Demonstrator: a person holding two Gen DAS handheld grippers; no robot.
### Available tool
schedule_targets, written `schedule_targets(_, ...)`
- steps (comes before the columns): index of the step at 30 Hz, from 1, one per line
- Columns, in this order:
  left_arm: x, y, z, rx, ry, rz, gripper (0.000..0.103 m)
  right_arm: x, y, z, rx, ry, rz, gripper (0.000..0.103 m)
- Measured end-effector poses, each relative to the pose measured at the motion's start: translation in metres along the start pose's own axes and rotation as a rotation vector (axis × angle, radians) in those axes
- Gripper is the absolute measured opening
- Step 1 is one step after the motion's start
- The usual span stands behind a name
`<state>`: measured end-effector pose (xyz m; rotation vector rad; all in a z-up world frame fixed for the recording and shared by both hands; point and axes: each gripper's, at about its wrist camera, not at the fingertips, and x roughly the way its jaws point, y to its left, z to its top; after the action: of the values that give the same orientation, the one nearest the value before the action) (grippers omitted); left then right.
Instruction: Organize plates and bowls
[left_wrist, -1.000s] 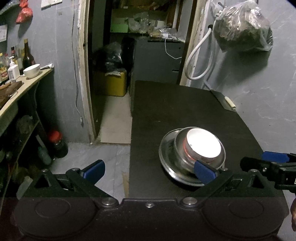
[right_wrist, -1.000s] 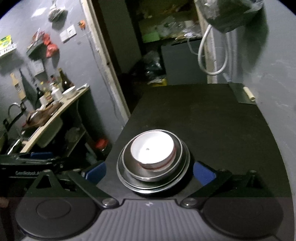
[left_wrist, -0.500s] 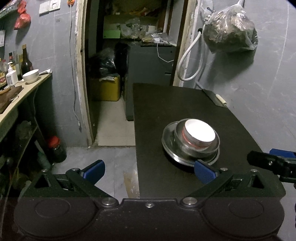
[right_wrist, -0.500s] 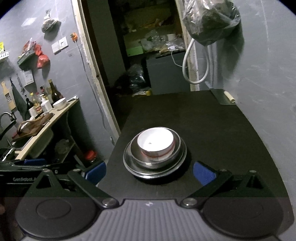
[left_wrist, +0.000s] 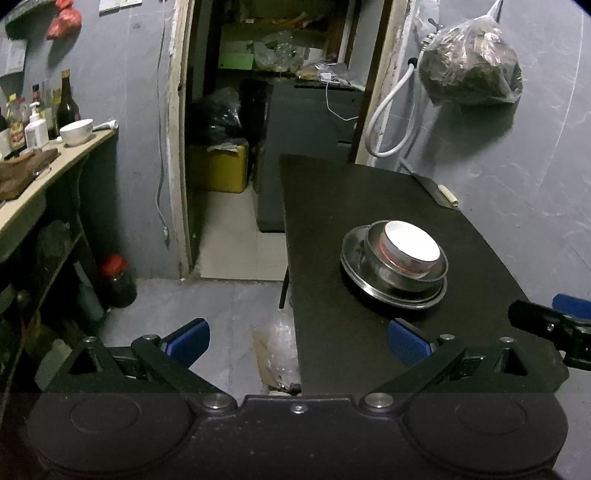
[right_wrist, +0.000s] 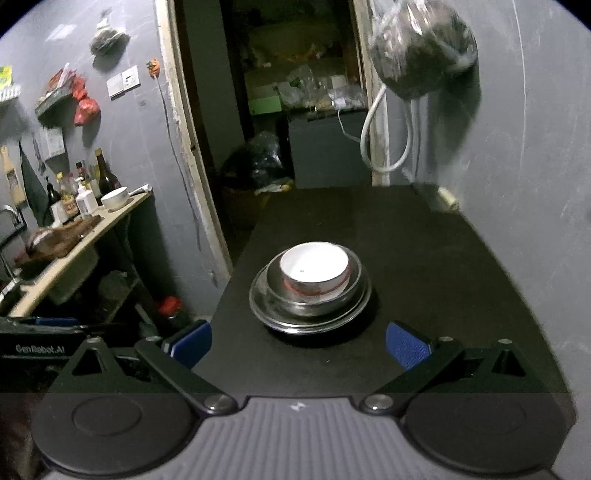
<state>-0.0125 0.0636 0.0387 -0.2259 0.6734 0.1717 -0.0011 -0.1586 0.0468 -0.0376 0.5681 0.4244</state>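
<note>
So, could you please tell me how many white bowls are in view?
2. One white bowl sits nested in the metal bowl on the metal plate on the black table. Another white bowl stands on the side counter. Clutter there may hide more.

Grey plaster walls (left_wrist: 535, 192) surround a dim room; an open doorway (left_wrist: 258, 110) shows a cluttered storeroom, a wooden shelf (left_wrist: 55, 173) stands left, over grey floor tiles (left_wrist: 207, 306).

Shiny metal on matt black

I see a glossy white bowl (right_wrist: 314, 267) in polished steel dishes (right_wrist: 310, 299); the table (right_wrist: 424, 258) looks matt.
</note>
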Motion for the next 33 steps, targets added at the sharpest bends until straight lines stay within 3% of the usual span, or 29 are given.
schedule_targets(4,0.000,0.001,-0.011,-0.007,-0.009,-0.013,0.102,-0.006,0.005,-0.005,-0.053,0.007,-0.023,0.103)
schedule_targets(11,-0.002,-0.007,-0.026,0.012,-0.021,-0.015,0.102,-0.016,0.002,-0.023,-0.027,0.043,-0.043,0.103)
schedule_targets(18,-0.012,-0.016,-0.032,0.098,-0.071,0.069,0.102,-0.018,-0.002,-0.032,0.004,0.012,-0.031,0.103)
schedule_targets(33,-0.005,-0.021,-0.038,0.112,-0.020,0.024,0.102,-0.003,-0.017,-0.044,0.063,0.073,-0.062,0.103)
